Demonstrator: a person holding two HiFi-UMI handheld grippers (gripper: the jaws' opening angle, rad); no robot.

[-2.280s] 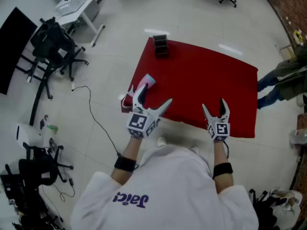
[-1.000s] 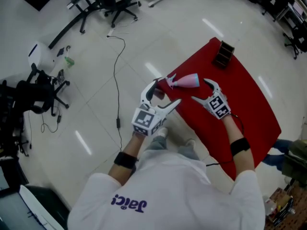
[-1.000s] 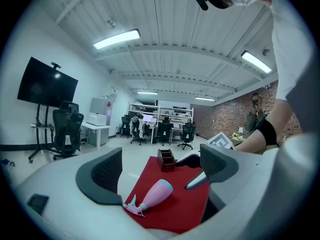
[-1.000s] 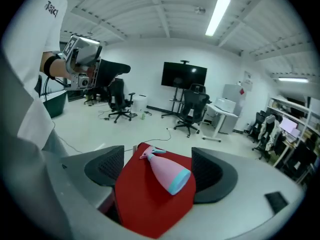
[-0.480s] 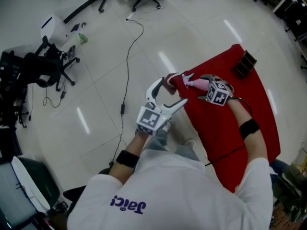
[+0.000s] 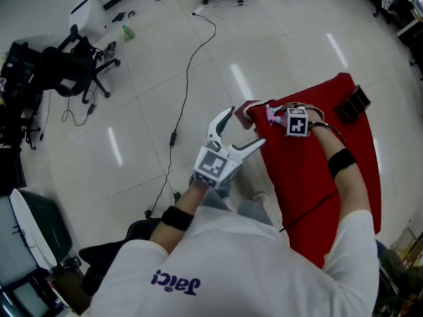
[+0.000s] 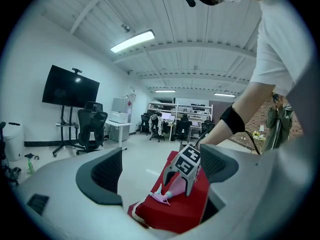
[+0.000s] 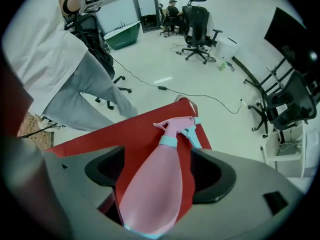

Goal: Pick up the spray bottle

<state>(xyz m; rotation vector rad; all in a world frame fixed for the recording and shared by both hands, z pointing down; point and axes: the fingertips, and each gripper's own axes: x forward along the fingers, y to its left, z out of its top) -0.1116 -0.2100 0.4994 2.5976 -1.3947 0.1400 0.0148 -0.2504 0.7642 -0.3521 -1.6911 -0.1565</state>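
A pink spray bottle (image 8: 155, 184) with a pale blue collar and trigger lies on its side on the red table (image 8: 145, 129), nozzle toward the corner. My right gripper (image 8: 157, 171) is low over it, open, one jaw on each side of the body with red cloth showing in both gaps. In the head view the right gripper (image 6: 277, 116) hides most of the spray bottle (image 6: 269, 113). My left gripper (image 6: 246, 126) hangs open and empty off the table's corner. From the left gripper (image 7: 160, 171) view the spray bottle (image 7: 167, 194) lies under the right gripper (image 7: 182, 183).
A black box (image 6: 352, 104) stands at the red table's (image 6: 317, 177) far end. On the white floor a cable (image 6: 185, 78) runs left of the table, with office chairs (image 6: 59, 65) and a white device (image 6: 89, 12) farther left.
The head view has swung round to the left. My right gripper has come down onto the bottle at the table's corner and now straddles it. The left gripper stays open beside the corner.
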